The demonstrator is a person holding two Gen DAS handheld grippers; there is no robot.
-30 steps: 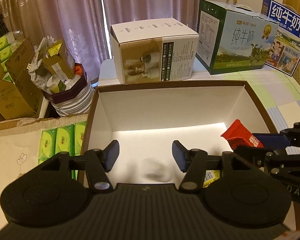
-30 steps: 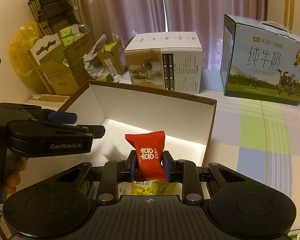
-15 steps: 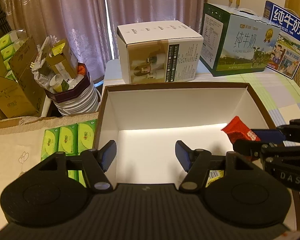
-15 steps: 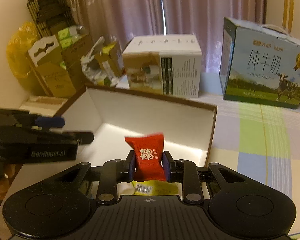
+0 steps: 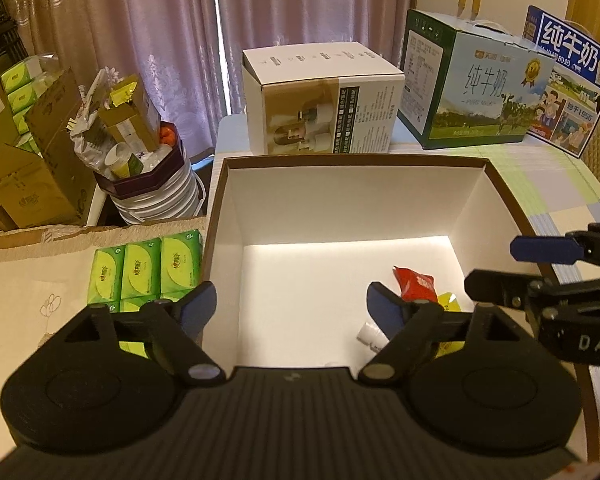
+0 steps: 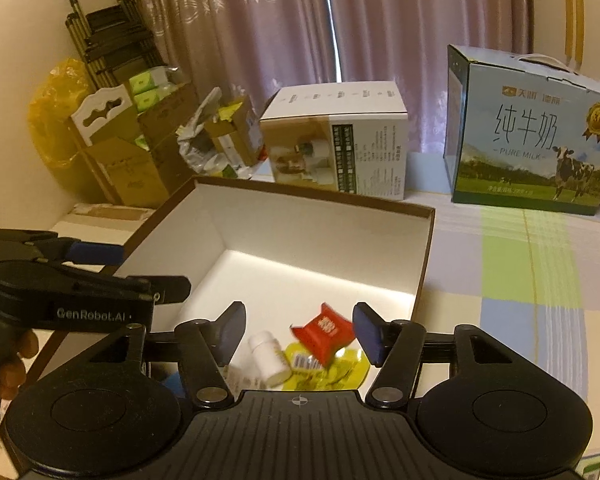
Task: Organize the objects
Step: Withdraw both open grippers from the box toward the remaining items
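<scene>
A brown box with a white inside [image 5: 416, 196] [image 6: 324, 232] lies open on the table. A red candy packet [image 6: 324, 334] [image 5: 416, 288] lies in its near right corner on a yellow packet [image 6: 332, 372] [image 5: 448, 304], next to a small white bottle [image 6: 268, 356] [image 5: 370, 334]. My right gripper [image 6: 300, 332] is open and empty just above them; it also shows from the side in the left wrist view [image 5: 512, 264]. My left gripper [image 5: 290, 306] is open and empty over the box's near left part.
A white carton [image 5: 324, 100] and a milk carton [image 5: 476, 88] stand behind the box. Green tissue packs [image 5: 144, 272] lie left of the box. Cardboard boxes and a full bin [image 5: 140, 176] stand off the table at the left.
My right gripper has opened and let go of the red candy packet, which now lies in the box. My left gripper has opened wider and drawn back a little.
</scene>
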